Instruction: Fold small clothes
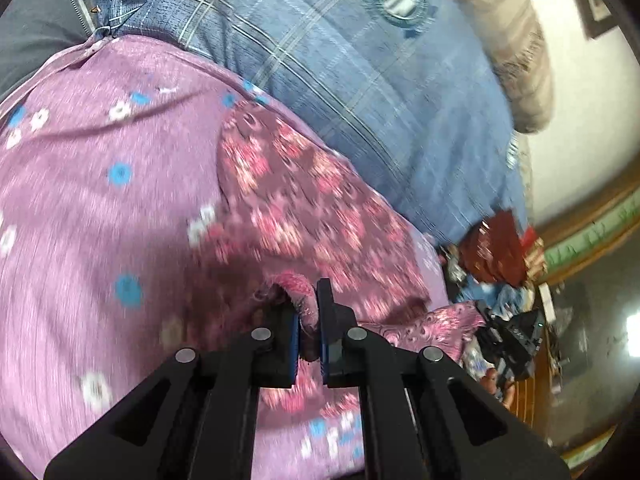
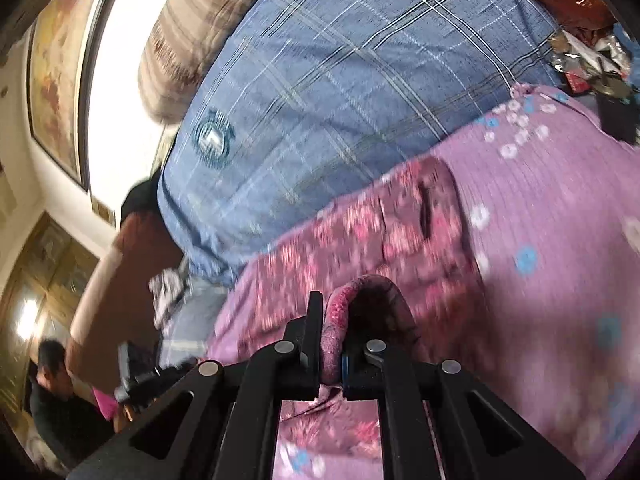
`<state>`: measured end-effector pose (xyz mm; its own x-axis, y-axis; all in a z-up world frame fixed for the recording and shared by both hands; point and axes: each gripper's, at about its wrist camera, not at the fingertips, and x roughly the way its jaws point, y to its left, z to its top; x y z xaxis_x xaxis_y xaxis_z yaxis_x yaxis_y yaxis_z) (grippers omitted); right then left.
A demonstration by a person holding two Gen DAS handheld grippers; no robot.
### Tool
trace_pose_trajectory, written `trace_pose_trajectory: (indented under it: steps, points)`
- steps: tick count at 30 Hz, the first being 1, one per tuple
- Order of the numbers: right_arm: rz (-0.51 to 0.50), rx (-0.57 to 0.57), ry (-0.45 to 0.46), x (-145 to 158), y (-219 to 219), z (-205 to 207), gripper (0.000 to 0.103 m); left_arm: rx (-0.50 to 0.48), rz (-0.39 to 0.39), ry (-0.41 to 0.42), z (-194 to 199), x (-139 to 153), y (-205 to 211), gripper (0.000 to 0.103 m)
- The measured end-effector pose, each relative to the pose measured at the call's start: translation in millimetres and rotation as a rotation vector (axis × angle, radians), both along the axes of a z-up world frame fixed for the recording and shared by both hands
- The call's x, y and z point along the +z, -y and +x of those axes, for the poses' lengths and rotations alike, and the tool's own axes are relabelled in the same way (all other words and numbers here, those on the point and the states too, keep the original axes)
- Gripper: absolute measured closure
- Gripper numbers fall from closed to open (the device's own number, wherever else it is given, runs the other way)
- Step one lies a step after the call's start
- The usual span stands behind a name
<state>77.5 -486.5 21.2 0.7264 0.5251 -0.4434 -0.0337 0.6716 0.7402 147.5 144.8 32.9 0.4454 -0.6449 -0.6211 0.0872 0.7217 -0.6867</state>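
Left gripper [image 1: 308, 320]: jaws nearly closed, pinching a bunched fold of the small flowered garment [image 1: 296, 216] between the pads.
Right gripper [image 2: 334, 340]: jaws nearly closed as well, clamped on a rolled hem of the same garment [image 2: 360, 240].
Garment: dark pink with a flower print; it runs forward from both pairs of jaws and lies across the lilac sheet [image 1: 100, 200], partly raised at the pinched ends.
Beyond the jaws: a blue checked blanket [image 1: 360, 92] lies past the far edge of the garment, with a striped bolster [image 1: 512, 60] behind it.
Slip risk: each grip has only a thin bunch of cloth, so a quick pull could drag the hem out of one pair of jaws and leave the fold lopsided.
Snag risk: a pad may have caught the sheet underneath too; I cannot tell, but lifting would then drag the bedding along.
Uneven fold risk: if one hand travels further than the other, the edges will not meet.
Open room: plenty of bare sheet ahead and to the outer side of each gripper.
Crowded edge: a heap of clutter [image 1: 500, 256] sits off to the right of the left jaws, near the bed's edge.
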Motion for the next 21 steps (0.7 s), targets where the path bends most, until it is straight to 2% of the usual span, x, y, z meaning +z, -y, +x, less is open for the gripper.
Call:
trace_pose_trajectory:
  steps: [6,12,17,19,21]
  points:
    - [0.036,-0.048,-0.063,-16.7,8.5,75.5,0.097,0.079,-0.042,-0.048,71.4,-19.3,-1.5,0.098]
    - [0.126,-0.123,-0.097,-45.9,30.5,125.5,0.097,0.118,-0.018,-0.064,134.7,-29.0,3.7,0.098]
    - [0.204,-0.169,-0.092,-60.0,46.2,151.2,0.095,0.175,-0.098,-0.066,178.7,-30.8,2.8,0.097]
    - [0.231,-0.230,-0.101,-68.7,56.9,162.1,0.091,0.214,-0.071,-0.148,202.4,-44.0,6.7,0.097]
    - [0.264,-0.282,-0.156,-82.7,67.5,170.1,0.088,0.210,-0.055,-0.223,217.2,-56.8,8.7,0.097]
